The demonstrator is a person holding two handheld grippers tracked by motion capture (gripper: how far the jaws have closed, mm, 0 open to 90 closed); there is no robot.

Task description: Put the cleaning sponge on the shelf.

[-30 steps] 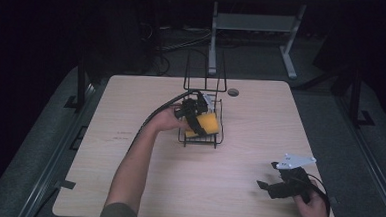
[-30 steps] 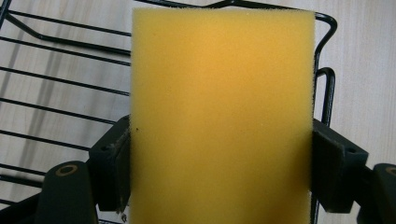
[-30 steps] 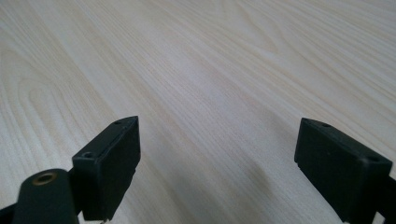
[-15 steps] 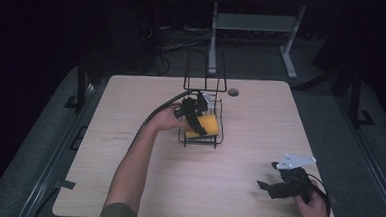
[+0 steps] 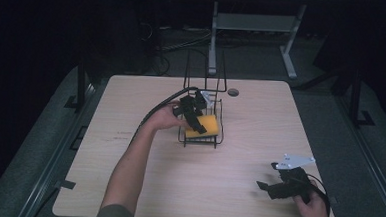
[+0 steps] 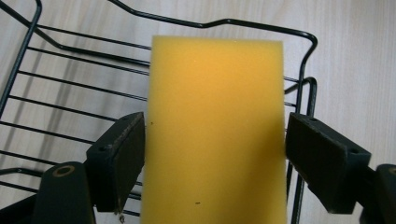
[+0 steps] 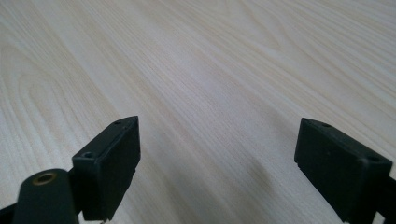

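Yellow rectangular foam sponge sits between the two black fingers of the left gripper. Left pad touches the sponge's long edge; right pad stands just beside the other edge, a thin gap seeming to show, so cannot tell whether the sponge is truly clamped. Sponge face is flat toward the camera, with a few small dark specks on it.

Near edge of the pale wood-grain desk: right gripper rests low at the person's right, held in a hand, grey three-cornered plate on top. In the right gripper view its fingers stand wide apart with bare wood grain between them, nothing held.

Middle of the desk: a bare forearm reaches forward from the bottom edge; the left hand holds the left gripper over a black wire rack, cable trailing back toward the far-left side. Sponge lies within the rack's low basket part, tilted a little, its yellow face up. In the left gripper view, rack wires run behind and beneath the sponge, desk showing through them.

Farther: the rack's tall upright wire loops rise at its back. A small round dark grommet sits in the desk near the far edge, just right of the rack. Beyond the desk, a grey metal stand on dark floor.
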